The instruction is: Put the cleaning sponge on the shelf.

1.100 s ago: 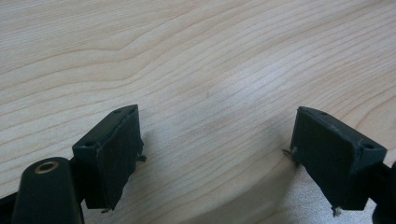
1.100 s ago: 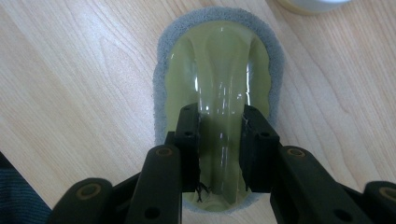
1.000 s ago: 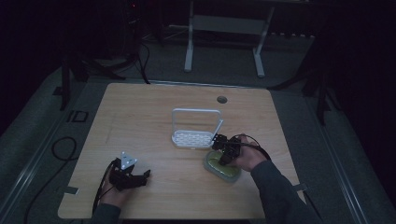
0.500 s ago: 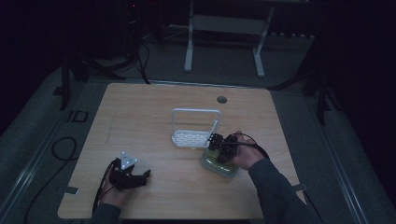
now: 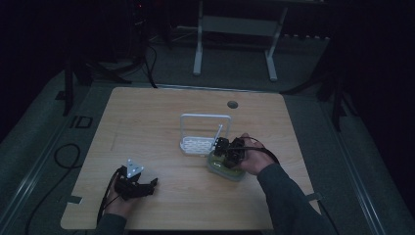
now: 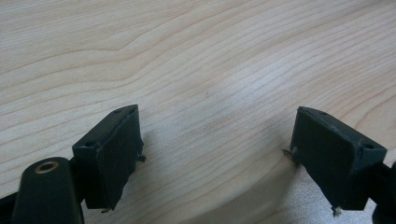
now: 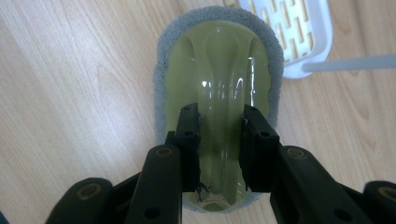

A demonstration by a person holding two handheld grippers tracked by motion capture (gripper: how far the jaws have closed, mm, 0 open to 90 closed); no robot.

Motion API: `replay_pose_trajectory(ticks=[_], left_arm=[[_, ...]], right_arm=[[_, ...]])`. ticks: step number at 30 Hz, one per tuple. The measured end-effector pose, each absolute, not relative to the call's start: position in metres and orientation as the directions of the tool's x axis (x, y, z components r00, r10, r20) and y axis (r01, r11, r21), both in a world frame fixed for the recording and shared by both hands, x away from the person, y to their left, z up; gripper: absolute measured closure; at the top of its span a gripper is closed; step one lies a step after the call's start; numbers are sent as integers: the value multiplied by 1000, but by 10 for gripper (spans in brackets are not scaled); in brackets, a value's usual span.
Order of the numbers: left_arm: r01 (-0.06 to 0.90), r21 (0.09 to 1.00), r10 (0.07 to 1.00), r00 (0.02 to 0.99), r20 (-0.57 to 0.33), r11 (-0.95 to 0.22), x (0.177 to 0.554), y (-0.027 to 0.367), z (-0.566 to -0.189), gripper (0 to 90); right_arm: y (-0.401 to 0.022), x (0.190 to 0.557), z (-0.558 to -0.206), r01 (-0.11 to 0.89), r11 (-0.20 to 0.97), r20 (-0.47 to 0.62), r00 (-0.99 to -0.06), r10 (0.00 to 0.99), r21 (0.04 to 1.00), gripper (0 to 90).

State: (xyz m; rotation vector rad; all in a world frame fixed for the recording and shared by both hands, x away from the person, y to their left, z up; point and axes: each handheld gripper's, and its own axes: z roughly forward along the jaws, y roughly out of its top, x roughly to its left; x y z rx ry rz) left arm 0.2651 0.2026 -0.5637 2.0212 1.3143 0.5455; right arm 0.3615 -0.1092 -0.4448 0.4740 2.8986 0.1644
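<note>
Since the earlier frame, we have shifted the right gripper (image 5: 224, 149) slightly closer to the white rack (image 5: 203, 134). Its jaws now pinch the raised olive-green handle of the scrubbing sponge (image 7: 219, 88), which lies on the table (image 5: 161, 117) just beside the rack. Our left gripper (image 6: 215, 158) rests spread, well apart from the rack.

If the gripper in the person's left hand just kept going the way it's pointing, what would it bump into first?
Most likely the bare wooden table. The left gripper has open jaws with nothing between them, and it looks down at wood grain close ahead. In the high view it rests low near the table's front edge, aimed right; its exact tilt is unclear.
</note>
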Motion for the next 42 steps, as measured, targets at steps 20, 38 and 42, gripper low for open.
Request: replay_pose_trajectory(ticks=[20,38,42], left_arm=[[639,717,913,409,-8,-280,265,203,-564,166],[638,717,911,411,-8,-282,265,203,-564,166],[638,717,912,411,-8,-282,265,203,-564,166]], right_arm=[[-94,367,-440,219,961,-234,-938,255,171,716],[-78,369,-436,158,973,-306,-930,203,166,716],[-76,371,-436,141,975,-314,-930,190,173,717]])
